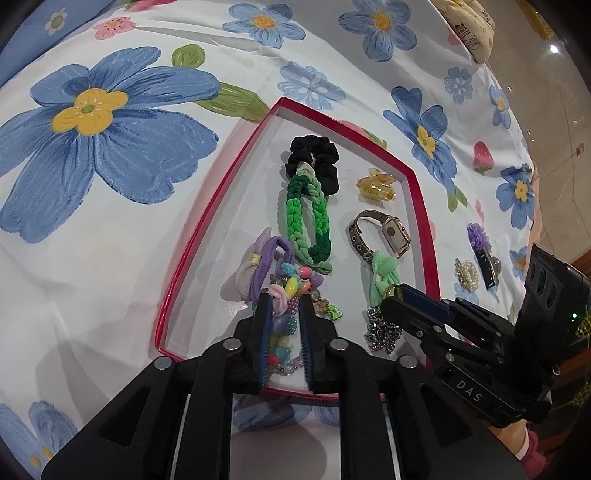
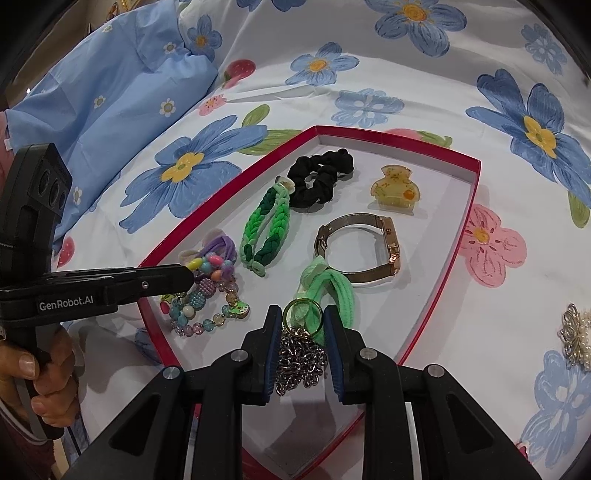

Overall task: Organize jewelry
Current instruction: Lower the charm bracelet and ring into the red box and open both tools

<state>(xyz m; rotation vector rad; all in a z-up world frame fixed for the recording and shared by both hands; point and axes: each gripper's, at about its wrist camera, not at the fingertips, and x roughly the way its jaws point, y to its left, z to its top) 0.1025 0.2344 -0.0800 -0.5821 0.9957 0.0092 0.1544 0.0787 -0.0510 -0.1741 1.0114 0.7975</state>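
A red-rimmed shallow box [image 1: 207, 218] [image 2: 458, 236] lies on a flowered bedsheet. It holds a black scrunchie [image 1: 314, 158] [image 2: 319, 177], a green braided band [image 1: 306, 221] [image 2: 266, 229], a yellow claw clip [image 1: 376, 184] [image 2: 397, 190], a watch [image 1: 380, 236] [image 2: 369, 247], a purple hair tie [image 1: 258, 266] [image 2: 218, 247] and a mint hair tie [image 1: 384, 277] [image 2: 328, 291]. My left gripper [image 1: 282, 299] [image 2: 184, 275] has its fingers around a colourful bead bracelet [image 1: 291, 288] [image 2: 207, 299]. My right gripper [image 2: 303, 314] [image 1: 395, 295] has its fingers around a metal chain with a gold ring [image 2: 301, 350] [image 1: 382, 330].
Outside the box, on the sheet to the right, lie a pearl brooch [image 1: 467, 275] [image 2: 578, 334] and a purple-flower hair clip [image 1: 484, 251]. A blue pillow [image 2: 103, 92] lies at the far left. A cream pouch [image 1: 469, 26] sits at the bed's far edge.
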